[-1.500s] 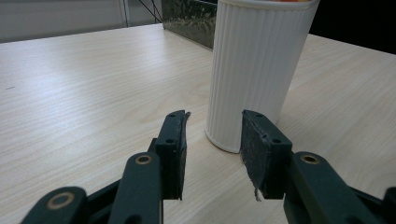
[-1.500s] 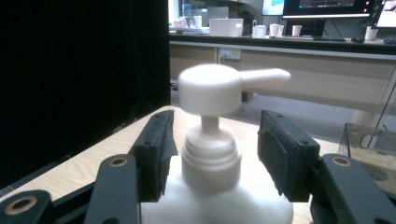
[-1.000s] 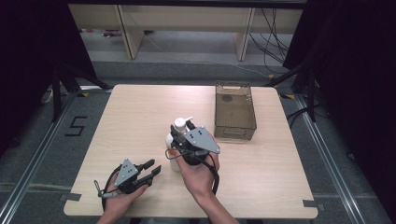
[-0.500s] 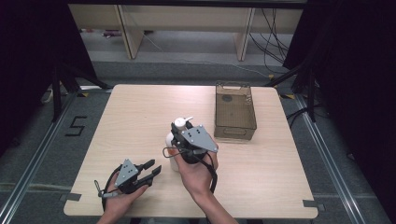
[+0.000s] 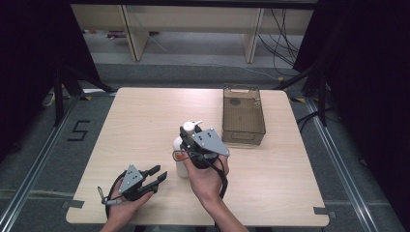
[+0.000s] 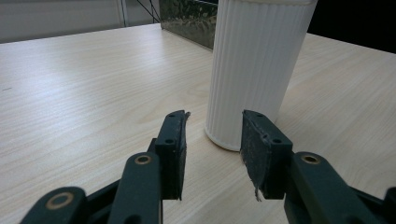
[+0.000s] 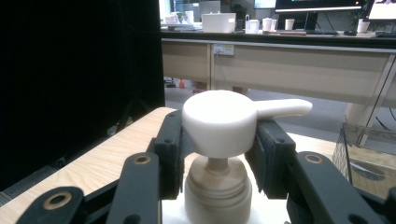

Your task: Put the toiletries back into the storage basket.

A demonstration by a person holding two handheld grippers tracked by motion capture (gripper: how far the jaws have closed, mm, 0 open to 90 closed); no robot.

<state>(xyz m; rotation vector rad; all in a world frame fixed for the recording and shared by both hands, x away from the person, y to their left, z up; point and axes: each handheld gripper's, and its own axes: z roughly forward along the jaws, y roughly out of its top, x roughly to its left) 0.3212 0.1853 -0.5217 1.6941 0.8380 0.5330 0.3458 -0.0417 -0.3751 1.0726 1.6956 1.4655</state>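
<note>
Left tool (image 5: 157,177), near table (image 5: 145,121) edge, jaws parted and empty, pointing at the base of the white pump bottle (image 6: 254,70) just beyond; right tool (image 7: 217,140), jaws on either side of the bottle's pump head (image 7: 222,119), apparently touching it; bottle upright mid-table; wire basket (image 5: 243,116) farther off, right.

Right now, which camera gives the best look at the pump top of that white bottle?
The right gripper view: the pump top sits close up between the right tongs. The high view shows it small; the left gripper view shows the bottle's ribbed body.
</note>
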